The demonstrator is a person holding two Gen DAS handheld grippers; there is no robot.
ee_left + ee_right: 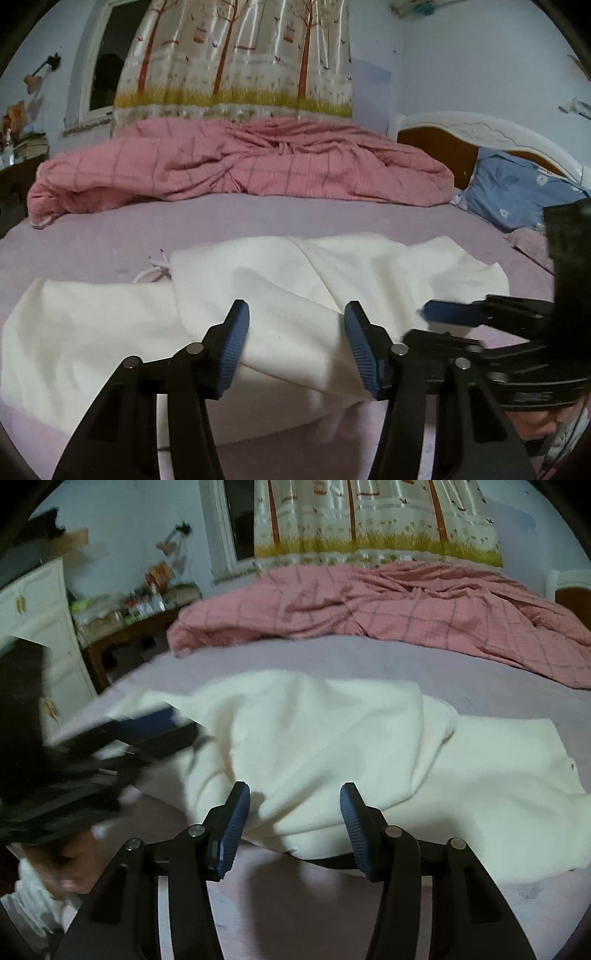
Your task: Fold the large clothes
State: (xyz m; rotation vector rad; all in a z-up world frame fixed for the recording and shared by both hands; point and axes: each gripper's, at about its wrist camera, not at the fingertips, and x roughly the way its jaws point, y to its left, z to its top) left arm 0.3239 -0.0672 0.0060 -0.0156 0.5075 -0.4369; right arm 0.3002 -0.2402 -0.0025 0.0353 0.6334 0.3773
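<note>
A large cream-white garment lies partly folded on the lilac bed sheet, with a drawstring showing at its far left. My left gripper is open, its blue pads just above the garment's near edge. My right gripper is open too, over the near folded edge of the same garment. The right gripper also shows at the right of the left wrist view, and the left gripper, blurred, shows at the left of the right wrist view.
A crumpled pink checked duvet lies across the far side of the bed. A blue flowered pillow leans on the white headboard. A cluttered wooden side table and a white cabinet stand left of the bed.
</note>
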